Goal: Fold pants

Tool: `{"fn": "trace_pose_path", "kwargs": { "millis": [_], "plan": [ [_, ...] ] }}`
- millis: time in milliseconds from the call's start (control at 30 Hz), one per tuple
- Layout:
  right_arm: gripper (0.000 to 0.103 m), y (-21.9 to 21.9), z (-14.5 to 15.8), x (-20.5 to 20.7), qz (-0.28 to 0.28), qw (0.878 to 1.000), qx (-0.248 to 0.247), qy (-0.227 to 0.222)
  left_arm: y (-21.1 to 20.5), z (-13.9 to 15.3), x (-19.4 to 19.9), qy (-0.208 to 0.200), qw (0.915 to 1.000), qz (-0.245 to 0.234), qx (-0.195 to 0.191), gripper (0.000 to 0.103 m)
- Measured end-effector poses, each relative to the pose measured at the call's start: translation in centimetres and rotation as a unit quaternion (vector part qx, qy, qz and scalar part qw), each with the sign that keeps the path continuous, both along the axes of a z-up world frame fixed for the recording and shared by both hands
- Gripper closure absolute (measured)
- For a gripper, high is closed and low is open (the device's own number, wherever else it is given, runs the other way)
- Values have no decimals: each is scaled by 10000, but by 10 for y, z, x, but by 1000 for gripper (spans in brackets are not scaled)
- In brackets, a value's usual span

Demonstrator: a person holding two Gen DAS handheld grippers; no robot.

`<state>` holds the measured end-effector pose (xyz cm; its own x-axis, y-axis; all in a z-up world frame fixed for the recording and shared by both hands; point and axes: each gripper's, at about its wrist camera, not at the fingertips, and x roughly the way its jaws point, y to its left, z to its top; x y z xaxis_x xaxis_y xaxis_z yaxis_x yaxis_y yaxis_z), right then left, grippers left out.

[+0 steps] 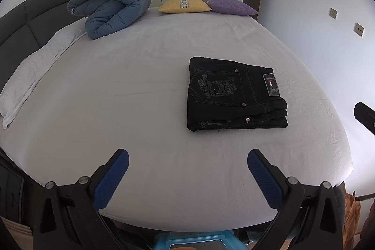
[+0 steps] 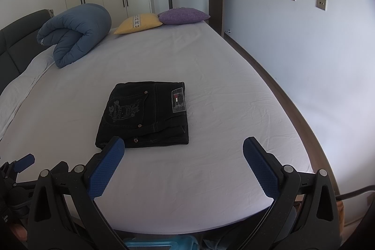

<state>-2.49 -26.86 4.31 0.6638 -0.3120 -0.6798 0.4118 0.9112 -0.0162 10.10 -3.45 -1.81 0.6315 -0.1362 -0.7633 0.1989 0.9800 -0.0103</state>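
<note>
Black pants [image 1: 234,95] lie folded into a compact rectangle on the white bed sheet [image 1: 140,109], back pocket embroidery and brand patch facing up. They also show in the right wrist view [image 2: 145,115]. My left gripper [image 1: 187,156] is open and empty, held above the near edge of the bed, short of the pants. My right gripper [image 2: 184,144] is open and empty, just near of the pants; its left finger [image 2: 107,165] overlaps the pants' near left corner in view. The left gripper's tip [image 2: 23,162] shows at the left edge of the right wrist view.
A rolled blue duvet [image 1: 112,7] sits at the far left by the dark headboard [image 1: 21,25]. A yellow pillow [image 1: 184,5] and a purple pillow [image 1: 230,6] lie at the far edge. A white towel [image 1: 30,72] runs along the left side. The wall [image 2: 304,50] is right.
</note>
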Motion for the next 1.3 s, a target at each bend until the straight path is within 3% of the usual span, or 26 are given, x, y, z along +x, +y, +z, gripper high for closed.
{"fn": "trace_pose_path", "kwargs": {
  "millis": [1300],
  "plan": [
    [0, 4, 0, -2, 55, 10000, 28, 4, -2, -3, -5, 22, 10000, -18, -17, 0]
  ]
}}
